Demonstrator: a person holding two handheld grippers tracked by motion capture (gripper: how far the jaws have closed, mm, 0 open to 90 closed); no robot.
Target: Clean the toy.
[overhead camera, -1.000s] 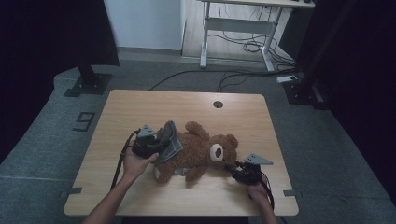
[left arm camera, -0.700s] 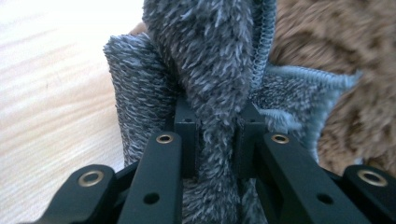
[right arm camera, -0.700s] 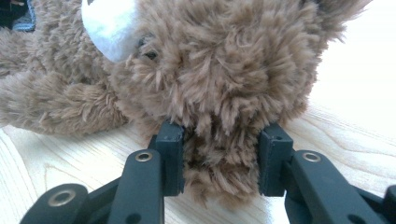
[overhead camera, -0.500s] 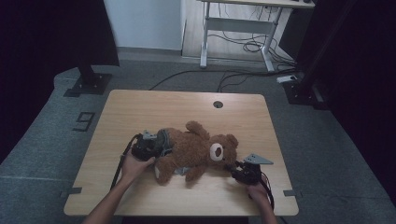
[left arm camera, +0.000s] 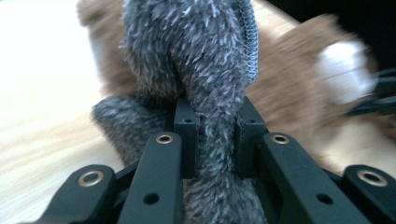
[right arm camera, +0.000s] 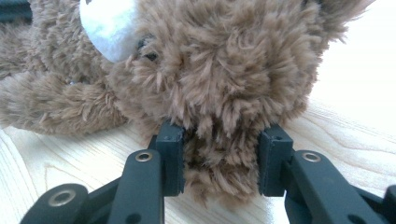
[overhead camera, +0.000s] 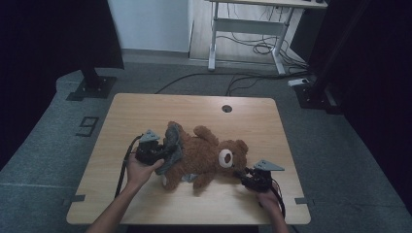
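Observation:
A brown teddy bear (overhead camera: 204, 155) lies on its back on the wooden table (overhead camera: 194, 104), its head toward the right. A fuzzy grey garment (overhead camera: 172, 145) with a zipper sits bunched over its lower body. My left gripper (overhead camera: 163, 153) is shut on that grey garment (left arm camera: 205, 70), a fold of which is pinched between its pads; behind the fold is the blurred bear (left arm camera: 289, 79). At the bear's head my right gripper (overhead camera: 243, 175) lies low on the table. It is shut on a tuft of the bear's (right arm camera: 210, 60) head fur, which bulges between its black fingers (right arm camera: 170, 154).
A round cable hole (overhead camera: 227, 108) sits near the table's far edge. Beyond the table, a desk frame (overhead camera: 243, 29) stands with cables (overhead camera: 252, 48) on the floor. A black stand base (overhead camera: 92, 87) is at the far left.
The grey garment sank against the bear half a second ago and now stands up again at the left gripper. The right gripper and the bear's head have not moved.

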